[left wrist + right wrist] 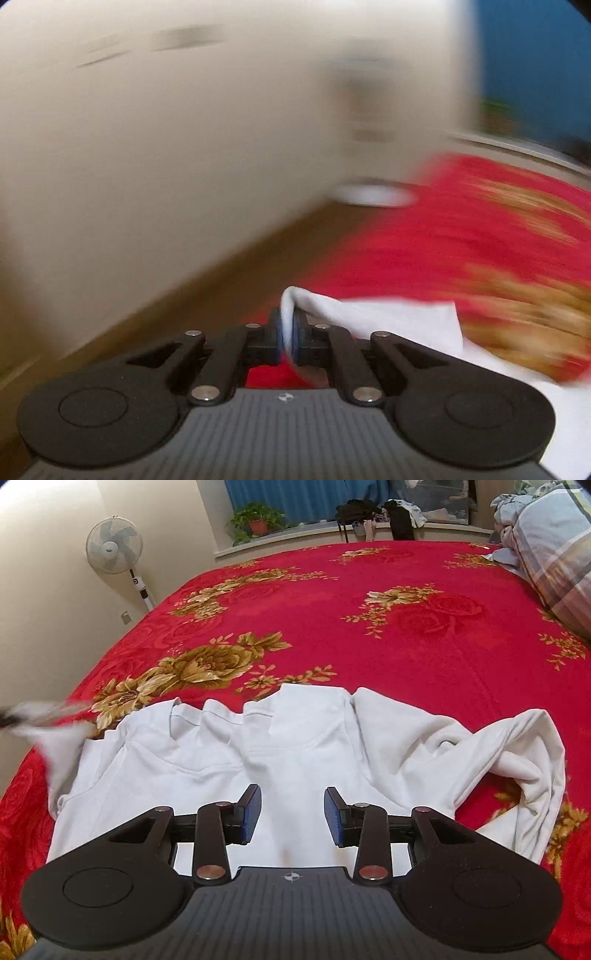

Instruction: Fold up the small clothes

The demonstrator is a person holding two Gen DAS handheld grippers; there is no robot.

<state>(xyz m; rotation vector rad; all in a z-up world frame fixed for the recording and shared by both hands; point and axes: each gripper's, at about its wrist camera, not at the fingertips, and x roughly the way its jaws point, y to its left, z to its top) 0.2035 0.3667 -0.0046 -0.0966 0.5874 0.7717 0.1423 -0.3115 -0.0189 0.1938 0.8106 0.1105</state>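
Note:
A white garment (295,753) lies spread on the red flowered bedspread (369,627), with one sleeve crumpled at the right (517,746). My right gripper (292,816) is open and empty just above the garment's middle. My left gripper (287,341) is shut on a fold of the white garment (388,314) and holds it up near the bed's left side; that view is blurred by motion. In the right wrist view the left gripper shows as a blur at the far left (22,716), with the lifted cloth corner (62,749).
A cream wall (147,147) runs along the bed's left side over a wood floor (221,280). A standing fan (114,550) is in the corner. A potted plant (258,520) and dark items sit on the windowsill. A plaid pillow (554,561) lies at the right.

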